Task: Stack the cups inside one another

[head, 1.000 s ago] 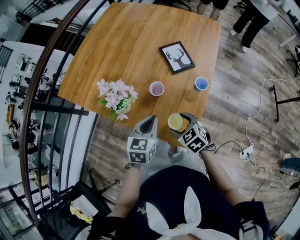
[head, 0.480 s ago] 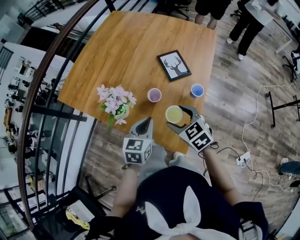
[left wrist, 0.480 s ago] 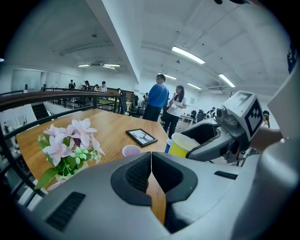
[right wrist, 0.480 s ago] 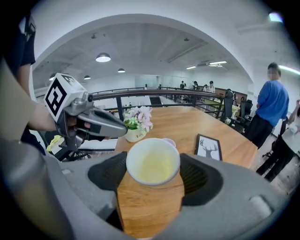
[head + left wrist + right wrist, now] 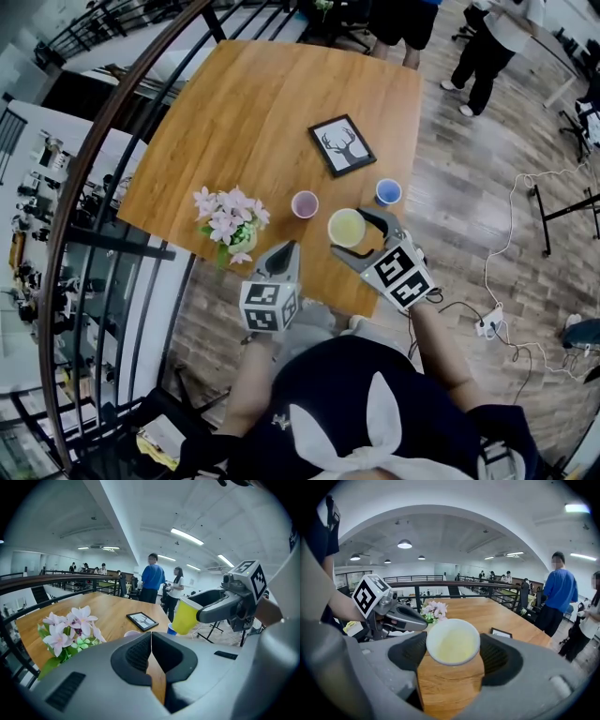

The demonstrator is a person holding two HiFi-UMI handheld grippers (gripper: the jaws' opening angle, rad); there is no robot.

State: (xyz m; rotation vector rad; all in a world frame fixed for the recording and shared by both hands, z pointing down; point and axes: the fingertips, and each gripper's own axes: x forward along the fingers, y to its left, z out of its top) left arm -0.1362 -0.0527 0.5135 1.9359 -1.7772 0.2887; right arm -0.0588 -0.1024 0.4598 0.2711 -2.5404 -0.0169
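- Head view: the wooden table (image 5: 253,112) ends in a near edge that runs slantwise in front of the person. A curved railing (image 5: 112,122) passes just beyond its left side.
- The right gripper (image 5: 352,232) is clamped on the yellow cup (image 5: 346,228), one jaw on each side of it. It holds the cup tilted and clear of the tabletop, above the near right corner.
- The left gripper (image 5: 284,251) hangs over the near edge with its jaws pressed together and nothing between them.
- The pink cup (image 5: 304,203) stands upright between the flowers (image 5: 228,217) and the yellow cup, apart from both.
- The blue cup (image 5: 388,192) stands upright near the table's right edge, just beyond the right gripper's far jaw.
- The picture frame (image 5: 341,144) lies flat beyond the two standing cups. From there the bare wood runs wide to the far and left edges.
- Right gripper view: the yellow cup's mouth faces the camera, and inside it only its own pale wall and bottom show.
- The pink and blue cups show plain interiors from above.
- People stand on the floor beyond the far edge.
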